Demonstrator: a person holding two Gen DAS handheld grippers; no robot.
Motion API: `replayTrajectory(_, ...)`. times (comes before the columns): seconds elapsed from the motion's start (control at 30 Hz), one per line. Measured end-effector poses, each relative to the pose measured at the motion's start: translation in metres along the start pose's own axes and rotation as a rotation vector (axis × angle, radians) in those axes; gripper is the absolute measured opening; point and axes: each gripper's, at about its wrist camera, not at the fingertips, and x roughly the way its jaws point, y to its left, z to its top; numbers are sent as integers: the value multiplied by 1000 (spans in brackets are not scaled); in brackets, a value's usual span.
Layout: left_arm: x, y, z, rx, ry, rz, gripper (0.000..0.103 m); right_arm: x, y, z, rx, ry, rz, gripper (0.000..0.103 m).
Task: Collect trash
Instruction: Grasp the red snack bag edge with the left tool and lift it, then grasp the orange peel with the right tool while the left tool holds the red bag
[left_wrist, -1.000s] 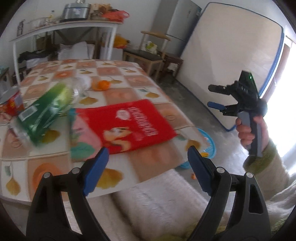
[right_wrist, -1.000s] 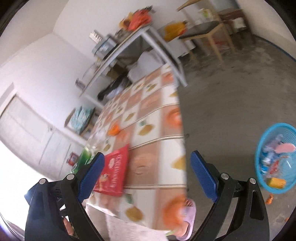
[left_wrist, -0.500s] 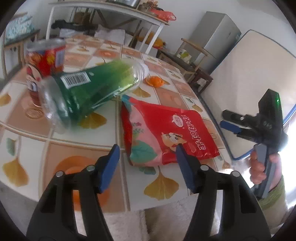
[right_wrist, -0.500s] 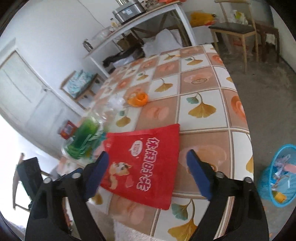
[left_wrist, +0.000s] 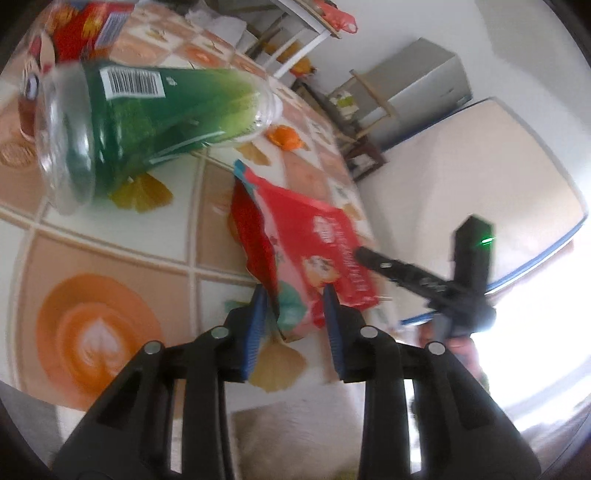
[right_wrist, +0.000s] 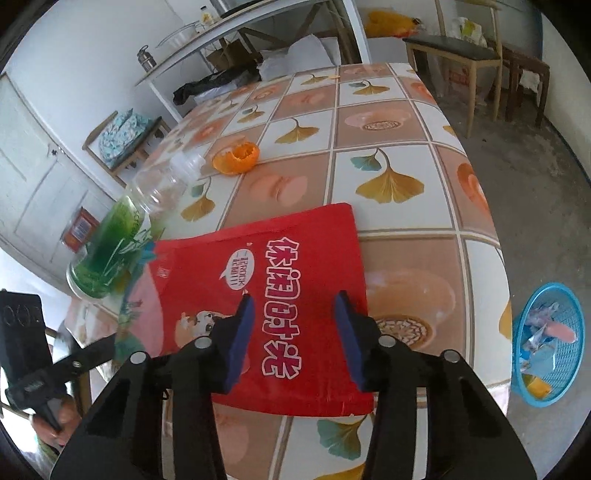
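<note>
A red snack bag lies on the tiled table; it also shows in the left wrist view. My left gripper is open, with its jaws on either side of the bag's near corner. My right gripper is open just above the bag's near half. A green-labelled plastic bottle lies on its side left of the bag, also in the right wrist view. An orange peel sits farther back. A blue trash basket stands on the floor at the right.
A red can stands behind the bottle. The table has a patterned cloth. Chairs and a white shelf stand behind it. A mattress leans on the wall. The right gripper's body shows beside the bag.
Both grippers moved in toward the red bag and narrowed. The left jaws now straddle the bag's corner; the right gripper came down over the bag.
</note>
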Motion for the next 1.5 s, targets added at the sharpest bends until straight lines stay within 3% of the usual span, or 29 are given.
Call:
replayTrajectory(0.07, 5, 4, 1, -59, 32, -90, 28, 0, -2, -1, -10, -2, 6, 36)
replayTrajectory(0.1, 8, 5, 2, -73, 40, -98, 28, -1, -3, -1, -11, -3, 9, 35)
replayTrajectory(0.3, 27, -4, 5, -60, 52, -49, 28, -1, -8, -1, -14, -4, 26, 28)
replayTrajectory(0.43, 42, -7, 14, -70, 59, 55, 28, -1, -9, -2, -20, -7, 33, 27)
replayTrajectory(0.5, 45, -7, 16, -63, 70, 84, 17, -1, -9, -1, -19, -1, 32, 27)
replayTrajectory(0.67, 45, -20, 8, 21, 67, 163, 10, -5, -2, 2, -59, 36, 10, 27)
replayTrajectory(0.83, 36, -29, -8, 126, 37, 252, 7, -26, 11, 22, -87, -3, 71, 28)
replayTrajectory(0.9, 34, -35, -15, 167, 27, 276, 7, -28, 20, 37, -104, -21, 69, 32)
replayTrajectory(0.97, 32, -39, -20, 190, 25, 280, 7, -24, 29, 53, -111, -29, 74, 47)
replayTrajectory(1.07, 29, -38, -22, 195, 22, 276, 7, -2, 46, 82, -130, -24, 83, 58)
replayTrajectory(1.3, 20, -27, -22, 179, 4, 254, 7, 67, 86, 120, -315, 34, -47, 66)
replayTrajectory(1.5, 13, -21, -25, 171, -3, 230, 7, 104, 92, 131, -398, 69, -111, 66)
